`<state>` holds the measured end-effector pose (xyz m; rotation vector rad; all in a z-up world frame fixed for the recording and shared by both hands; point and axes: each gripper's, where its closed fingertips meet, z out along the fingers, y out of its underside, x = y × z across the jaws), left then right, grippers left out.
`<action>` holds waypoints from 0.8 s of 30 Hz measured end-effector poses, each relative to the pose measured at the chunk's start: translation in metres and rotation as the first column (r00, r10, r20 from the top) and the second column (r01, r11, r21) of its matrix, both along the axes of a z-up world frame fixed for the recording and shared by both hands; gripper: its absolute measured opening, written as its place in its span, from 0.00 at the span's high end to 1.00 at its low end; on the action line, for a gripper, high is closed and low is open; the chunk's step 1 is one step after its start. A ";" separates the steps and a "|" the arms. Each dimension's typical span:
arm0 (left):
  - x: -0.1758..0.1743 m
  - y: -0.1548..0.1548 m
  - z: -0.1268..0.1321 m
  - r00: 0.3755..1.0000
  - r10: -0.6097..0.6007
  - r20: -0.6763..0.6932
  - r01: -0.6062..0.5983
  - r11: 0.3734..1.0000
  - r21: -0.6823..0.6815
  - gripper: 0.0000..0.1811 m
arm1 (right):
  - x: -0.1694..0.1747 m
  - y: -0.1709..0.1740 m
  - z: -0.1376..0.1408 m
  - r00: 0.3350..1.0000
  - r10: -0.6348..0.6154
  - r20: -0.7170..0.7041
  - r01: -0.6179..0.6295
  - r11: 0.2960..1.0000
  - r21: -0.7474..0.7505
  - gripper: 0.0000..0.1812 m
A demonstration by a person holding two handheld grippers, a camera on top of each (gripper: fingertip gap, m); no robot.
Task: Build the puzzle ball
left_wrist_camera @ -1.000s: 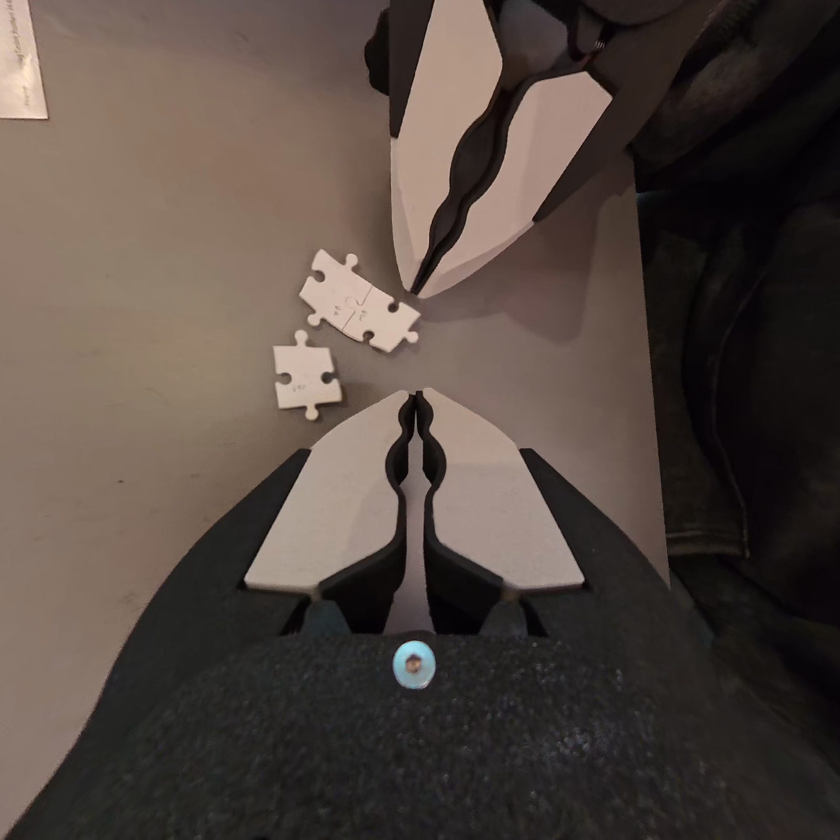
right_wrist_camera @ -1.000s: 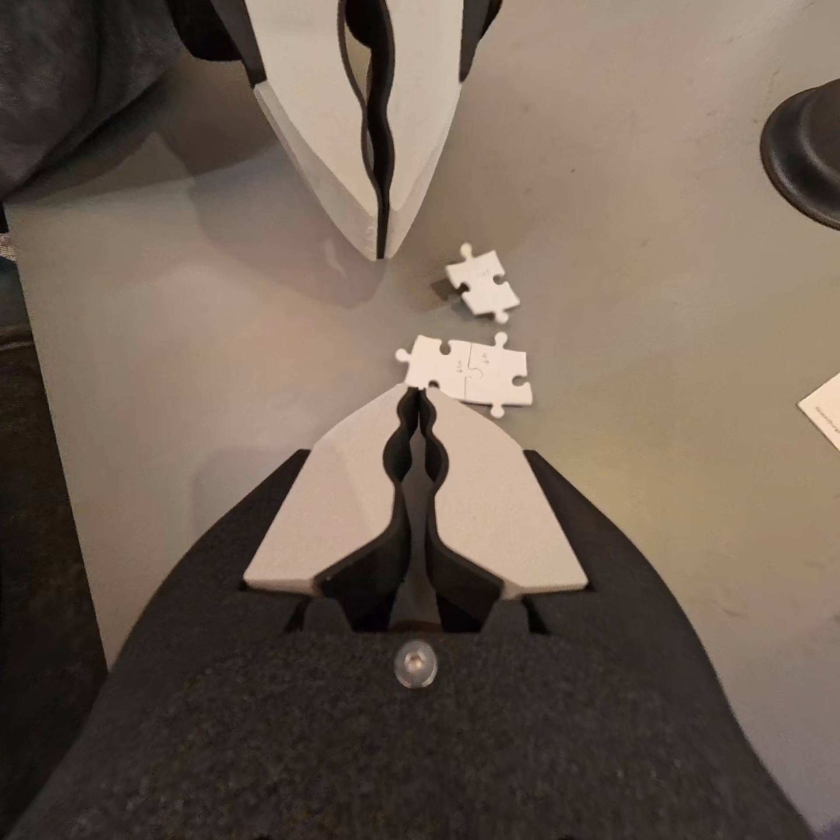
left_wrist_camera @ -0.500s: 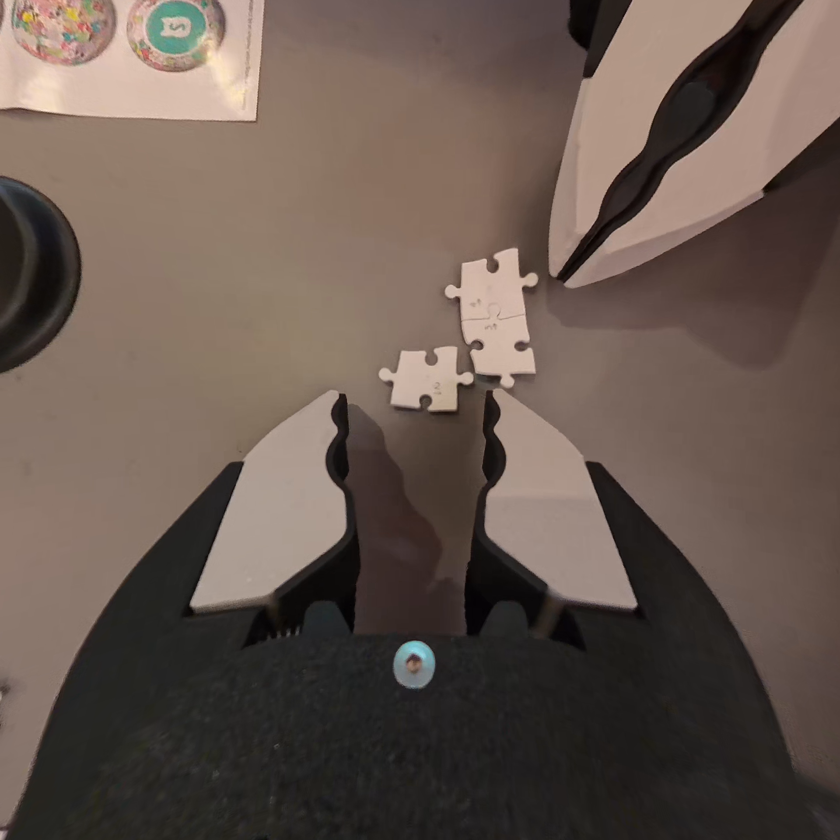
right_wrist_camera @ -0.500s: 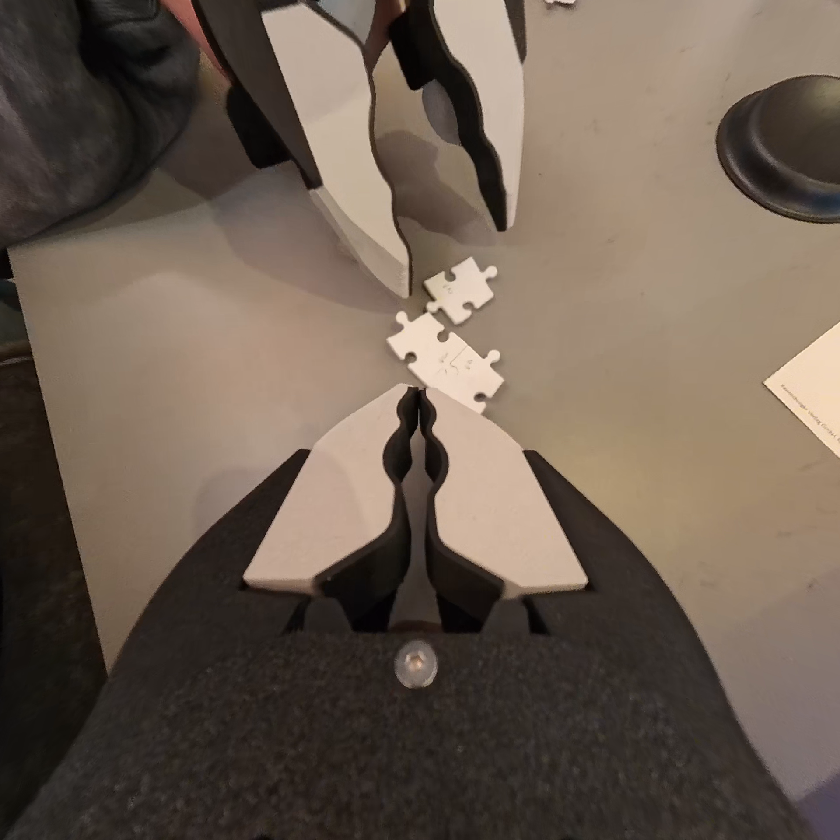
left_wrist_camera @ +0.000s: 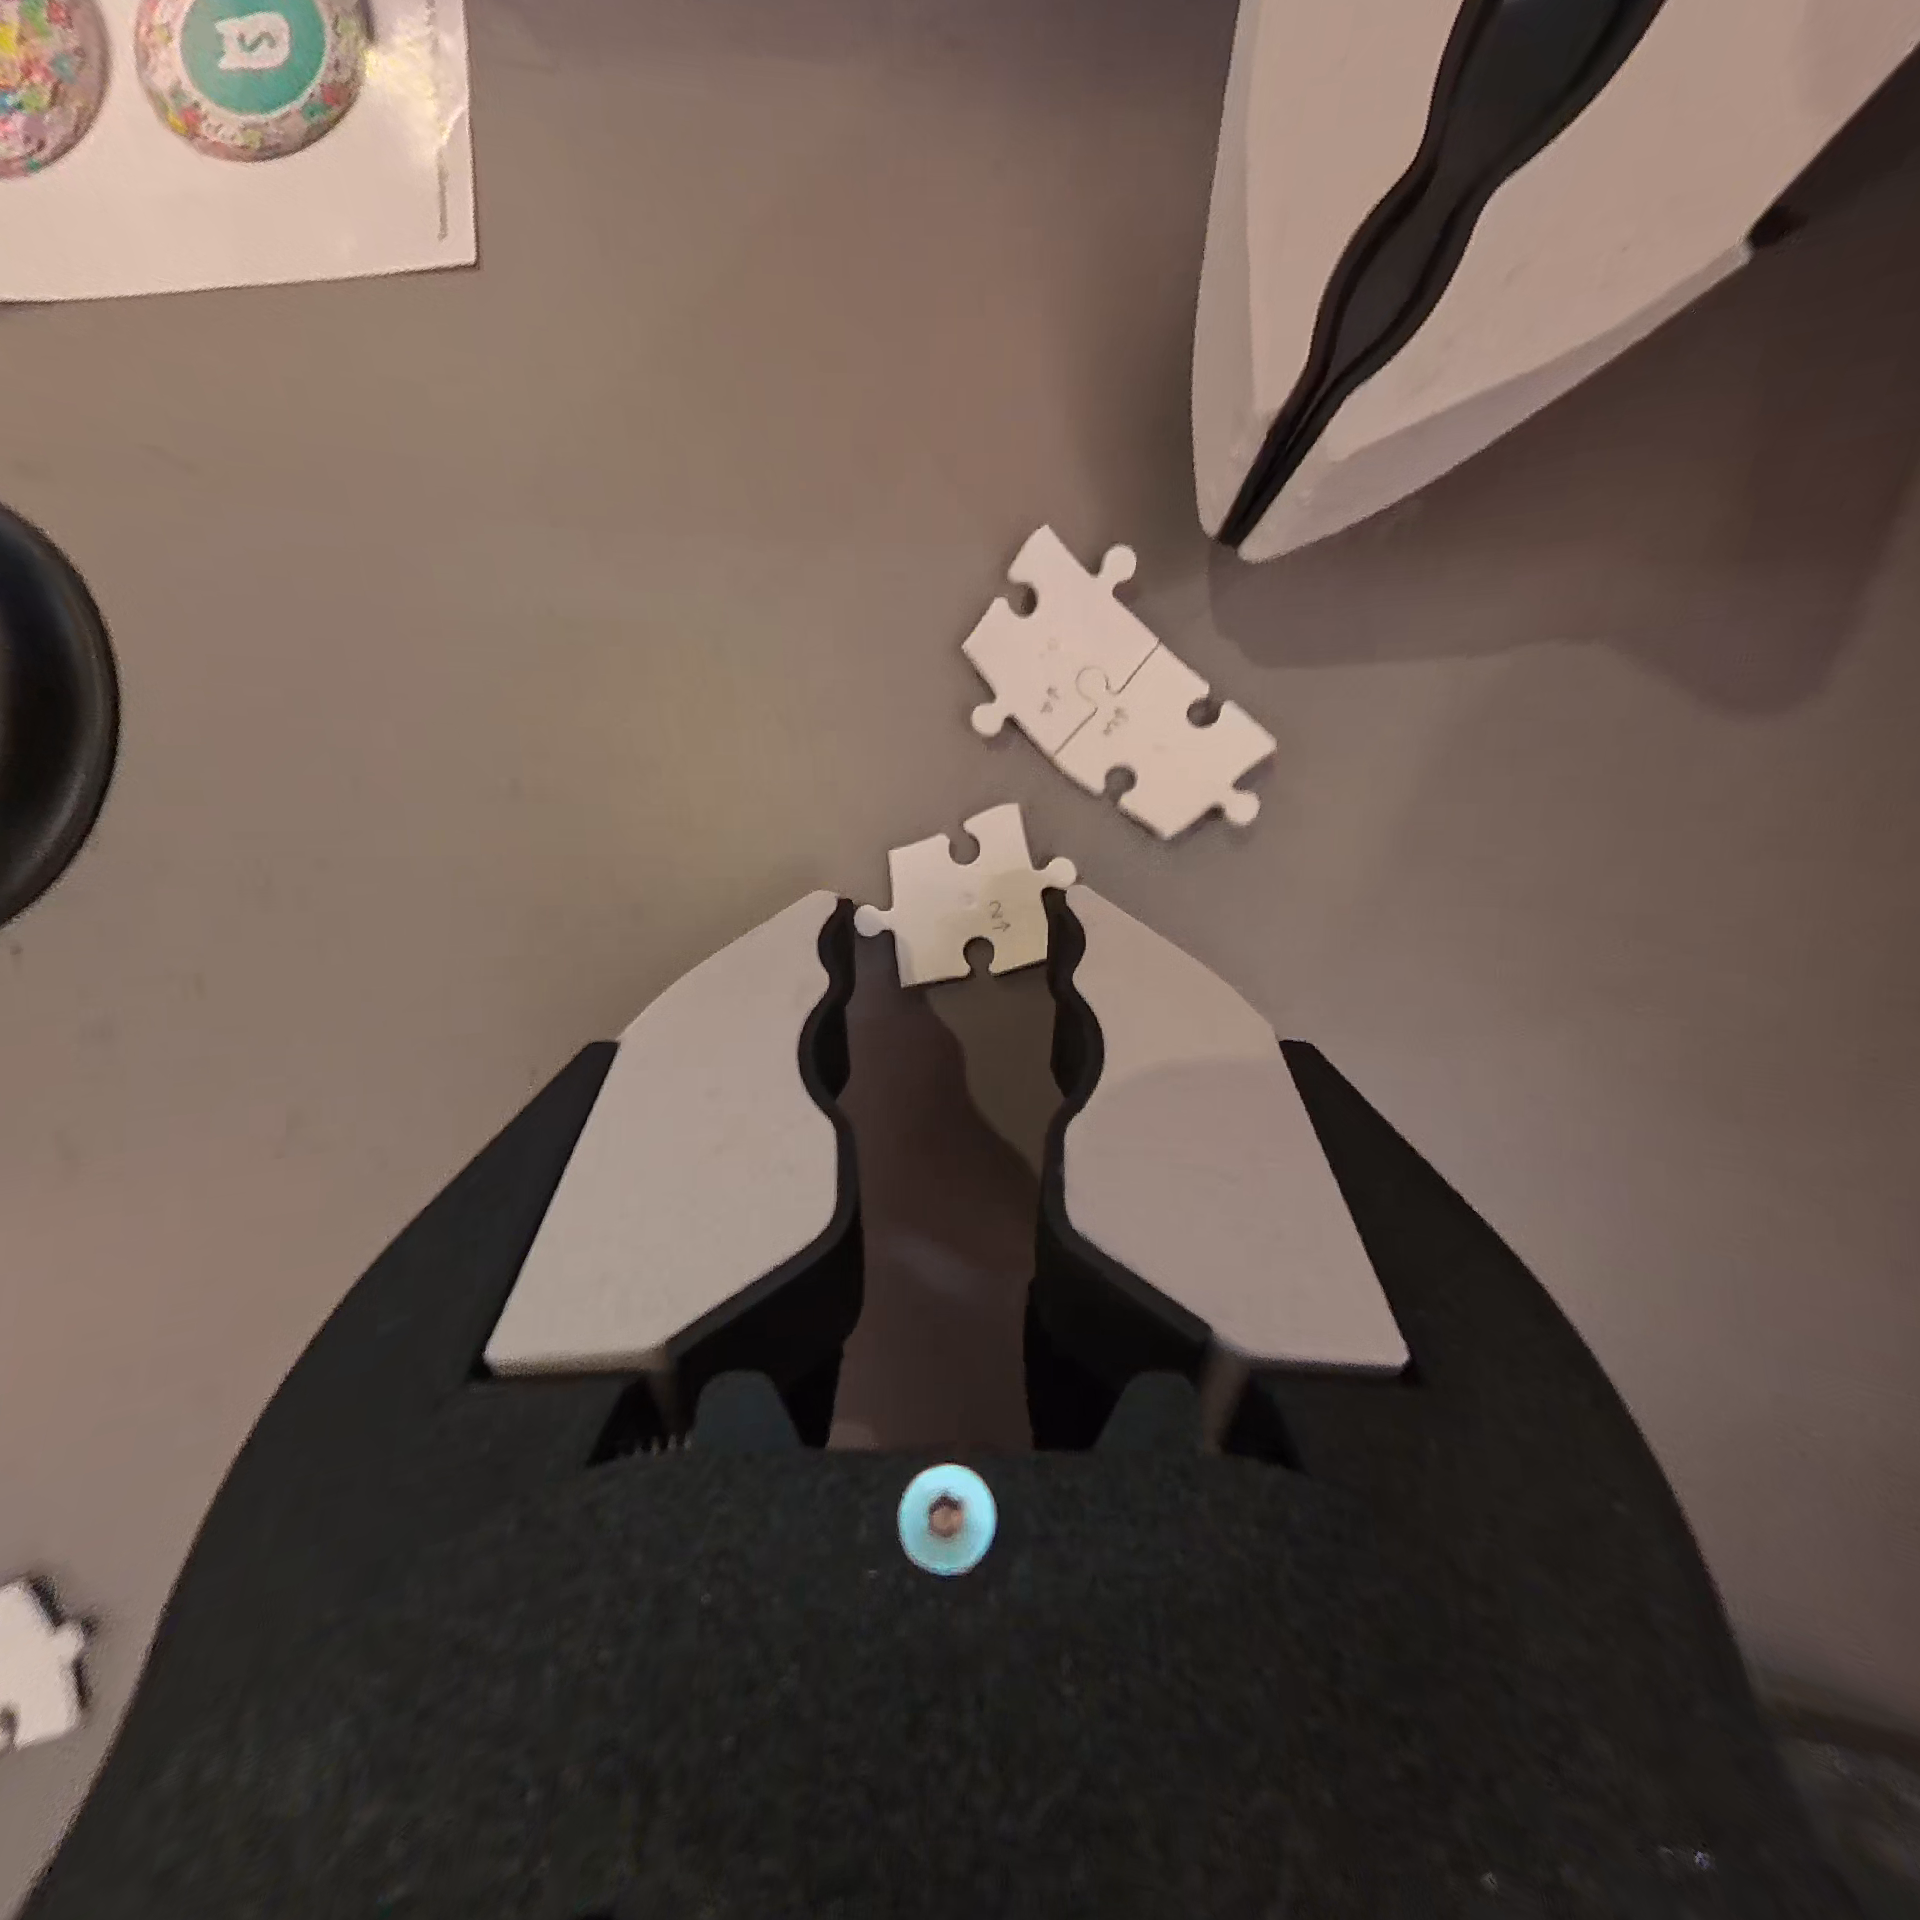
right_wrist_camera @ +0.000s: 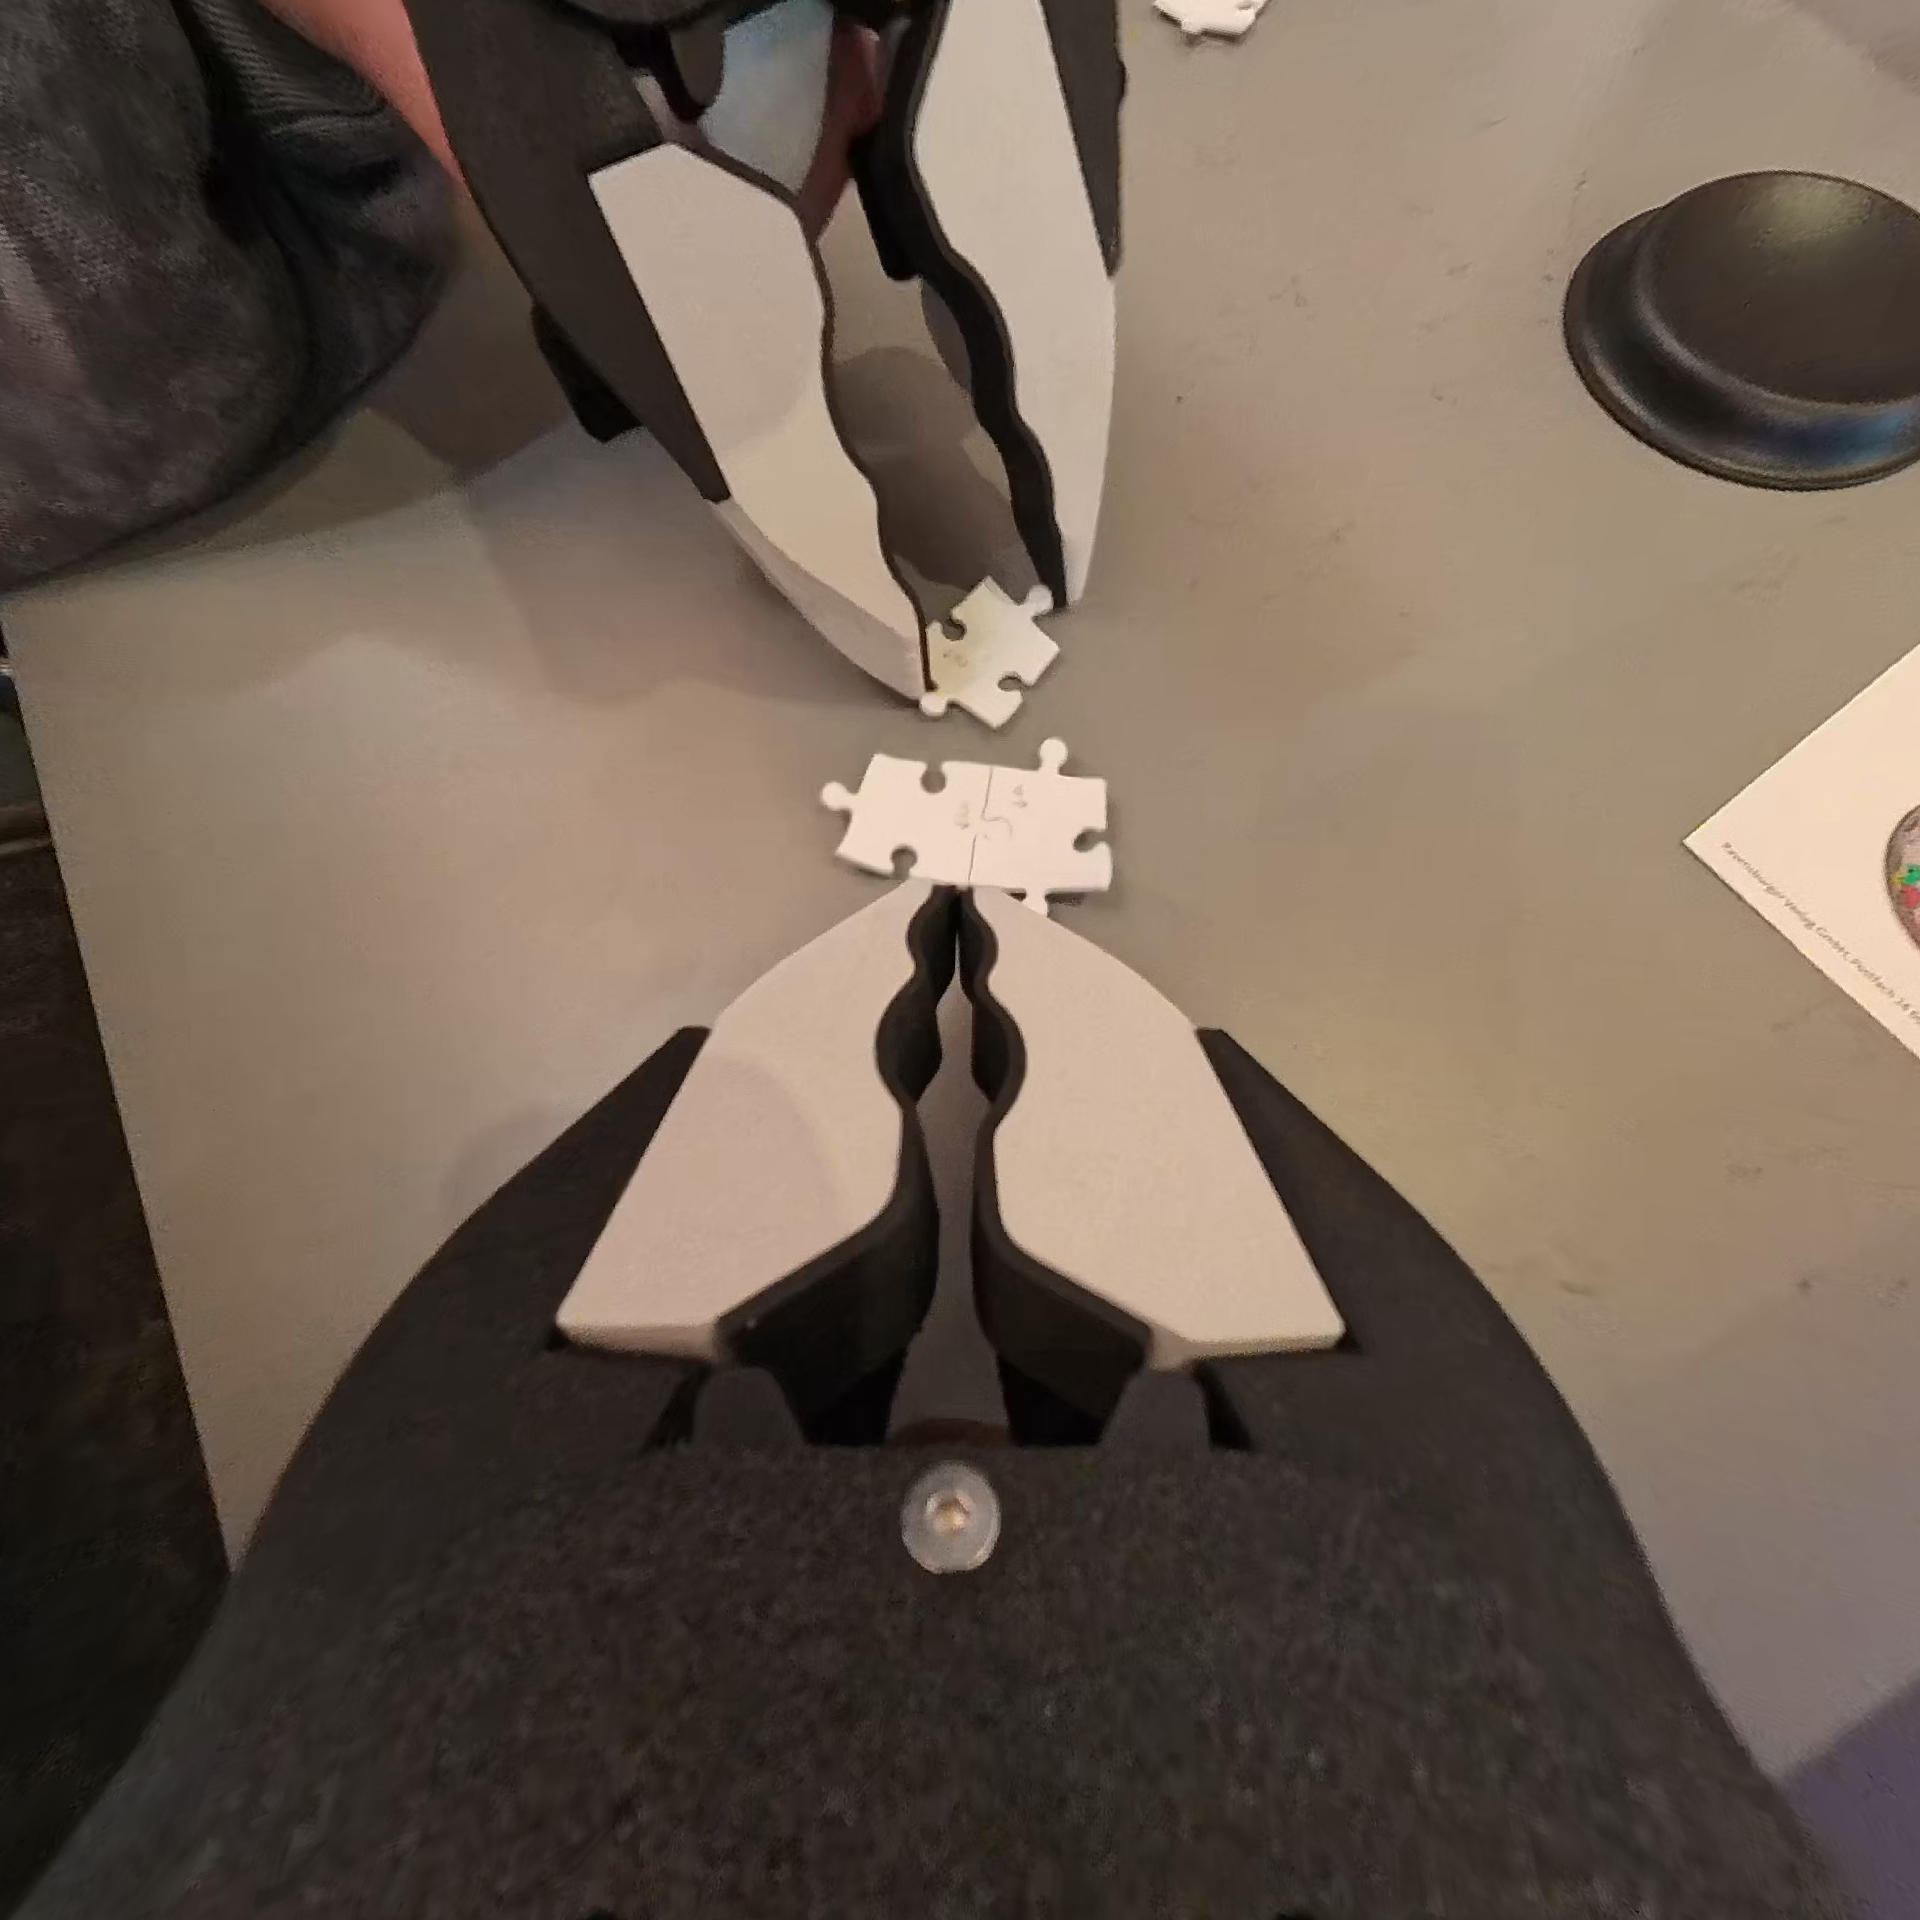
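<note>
A single white puzzle piece [left_wrist_camera: 971,914] lies flat on the grey table [left_wrist_camera: 623,623] between my left gripper's [left_wrist_camera: 951,914] fingertips. Its left tab touches one black pad and its right edge touches the other. The right wrist view shows the same: the left gripper [right_wrist_camera: 987,623] is closed down on that piece [right_wrist_camera: 992,655] at table level. Two joined white pieces [left_wrist_camera: 1117,696] lie just beyond it. My right gripper [right_wrist_camera: 956,909] is shut with nothing between its pads, its tips at the near edge of the joined pair [right_wrist_camera: 977,821]. It also shows in the left wrist view [left_wrist_camera: 1236,535], close to the pair.
A black round stand [right_wrist_camera: 1745,343] sits on the table, also in the left wrist view [left_wrist_camera: 42,707]. A printed sheet with ball pictures [left_wrist_camera: 239,145] lies behind. Another loose white piece [left_wrist_camera: 36,1662] lies near the left gripper's body. A person's dark clothing [right_wrist_camera: 156,260] is at the table's edge. Spacing between my two grippers at the tips: around 7 cm. The loose white piece [left_wrist_camera: 36,1662] is about 20 cm from my left fingertips.
My left gripper opened from shut, moved over the single piece and narrowed onto it; the piece turned slightly. My right gripper stayed shut by the joined pair.
</note>
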<state>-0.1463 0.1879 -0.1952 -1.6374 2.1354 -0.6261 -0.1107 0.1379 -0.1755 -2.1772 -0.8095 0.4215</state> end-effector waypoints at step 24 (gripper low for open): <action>-0.028 -0.044 0.018 0.979 0.187 0.077 -0.178 0.978 -0.113 0.81 | -0.004 -0.006 -0.016 0.990 0.046 0.135 -0.036 0.997 -0.070 1.00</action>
